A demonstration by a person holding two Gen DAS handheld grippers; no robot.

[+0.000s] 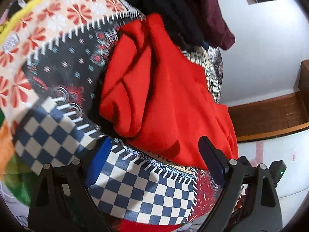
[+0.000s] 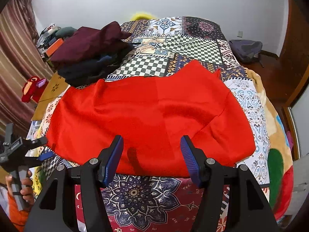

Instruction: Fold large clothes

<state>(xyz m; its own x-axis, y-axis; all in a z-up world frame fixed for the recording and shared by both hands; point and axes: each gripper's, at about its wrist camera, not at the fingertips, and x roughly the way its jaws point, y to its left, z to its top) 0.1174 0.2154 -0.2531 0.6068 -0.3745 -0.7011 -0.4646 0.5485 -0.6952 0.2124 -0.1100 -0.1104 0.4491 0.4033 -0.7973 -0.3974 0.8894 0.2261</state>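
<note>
Nearest the right wrist camera, the right hand-held gripper [image 2: 152, 150] stands with jaws wide apart, gripping nothing; it hovers over the near hem of the red garment [image 2: 150, 112], apparently positioned to take that edge for a fold. Whether its fingertips touch the cloth cannot be told.

At the left of the same view, the left hand-held gripper [image 2: 43, 148] reaches toward the garment's left edge, jaws likewise parted and empty. Its own camera shows the fingers straddling the patchwork bedspread [image 1: 150, 191] just short of the bunched red cloth.

Task item: the red garment lies spread across the bed, mostly flat in the middle, rumpled along the left side. Judgement: laid out for folding, fold not yet begun; the rumpled side likely needs smoothing first.

Beyond it, a pile of dark clothes [image 2: 90, 54], maroon on top, sits at the bed's far left, seemingly kept clear of the folding area. A red plush toy [image 2: 31, 89] sits beside the bed.
</note>
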